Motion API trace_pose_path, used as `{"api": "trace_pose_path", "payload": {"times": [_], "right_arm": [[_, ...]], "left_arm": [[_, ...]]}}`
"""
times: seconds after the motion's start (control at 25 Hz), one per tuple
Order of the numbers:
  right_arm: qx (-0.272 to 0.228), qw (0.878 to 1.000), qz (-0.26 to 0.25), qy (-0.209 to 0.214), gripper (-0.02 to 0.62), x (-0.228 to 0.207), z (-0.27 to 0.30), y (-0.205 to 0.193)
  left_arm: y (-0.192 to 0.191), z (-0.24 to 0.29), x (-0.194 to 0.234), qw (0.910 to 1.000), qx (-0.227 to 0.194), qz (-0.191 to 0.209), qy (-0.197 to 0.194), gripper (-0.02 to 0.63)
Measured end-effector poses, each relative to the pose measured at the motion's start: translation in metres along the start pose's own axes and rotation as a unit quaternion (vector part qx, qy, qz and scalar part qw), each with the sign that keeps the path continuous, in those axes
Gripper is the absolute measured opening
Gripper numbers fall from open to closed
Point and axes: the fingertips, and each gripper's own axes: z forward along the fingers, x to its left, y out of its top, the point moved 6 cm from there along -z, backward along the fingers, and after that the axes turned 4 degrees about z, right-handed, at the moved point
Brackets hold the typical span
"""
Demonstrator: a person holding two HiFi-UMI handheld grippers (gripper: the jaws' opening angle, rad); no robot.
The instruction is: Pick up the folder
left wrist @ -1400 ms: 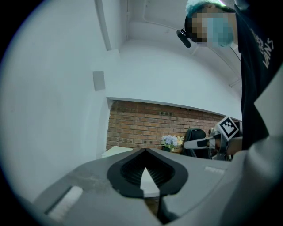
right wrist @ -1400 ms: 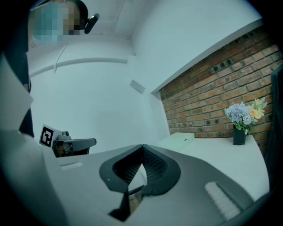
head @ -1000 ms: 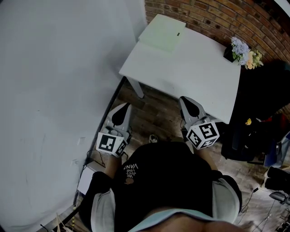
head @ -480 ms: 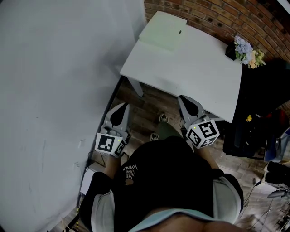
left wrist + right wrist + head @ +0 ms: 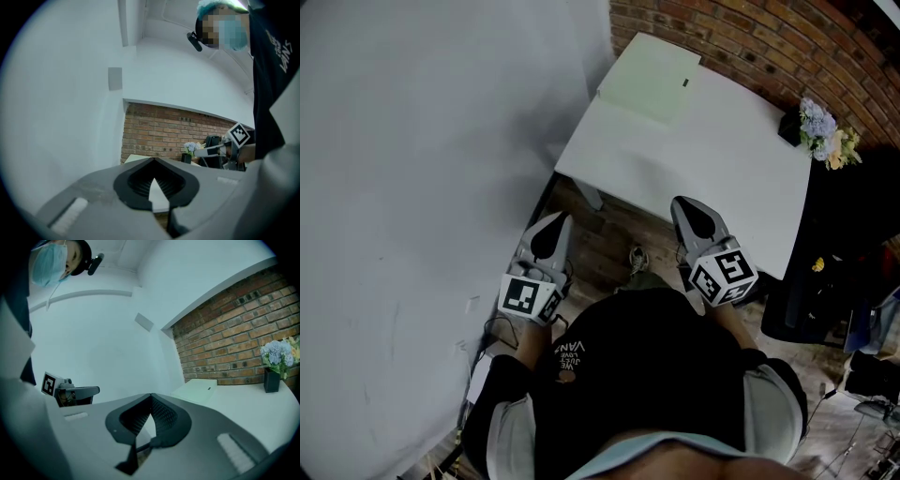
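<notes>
Spotter: Grippers first. Your left gripper (image 5: 555, 223) and your right gripper (image 5: 686, 206) are both clenched on nothing, jaws tip to tip. You hold them low in front of your body, pointing roughly level toward the table (image 5: 712, 178).

Operator: Which step am I on?

Spotter: The approach, I'd say. Your left tool hangs over the wooden floor (image 5: 600, 239), short of the table's near corner. Your right one sits about at the table's near edge. Neither has reached in over the top.

Operator: And the folder?

Spotter: The folder (image 5: 652, 80) is pale green and lies flat at the table's far left corner, close to the brick wall (image 5: 741, 37). It is well apart from both of your tools. The flowers (image 5: 825, 131) stand at the far right, out of your line.

Operator: What does the next move call for?

Spotter: You probably need to close the gap and release a pair of jaws before you arrive. A thin, flat thing gives you little to bite, so come in low at one edge and slide a jaw under it. Your other tool may have to steady it.
</notes>
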Motion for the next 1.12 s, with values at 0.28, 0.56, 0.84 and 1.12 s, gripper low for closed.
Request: {"api": "trace_pose_path", "payload": {"times": [0.28,0.56,0.84,1.12], "right_arm": [[0.006,1.000,0.008,0.007,-0.002,-0.027,0.035,0.015],[0.010,1.000,0.010,0.005,-0.002,-0.065,0.061,0.033],[0.016,1.000,0.015,-0.005,-0.002,-0.106,0.078,0.046],[0.014,0.999,0.023,-0.018,-0.002,-0.137,0.083,0.052]], "left_arm": [[0.005,0.037,0.021,0.9999,0.012,0.001,0.007,0.000],[0.012,0.085,0.032,0.9999,0.016,0.001,0.000,0.000],[0.018,0.137,0.036,0.9997,0.021,0.005,-0.015,0.000],[0.022,0.180,0.032,0.9984,0.042,0.012,-0.035,0.000]]}}
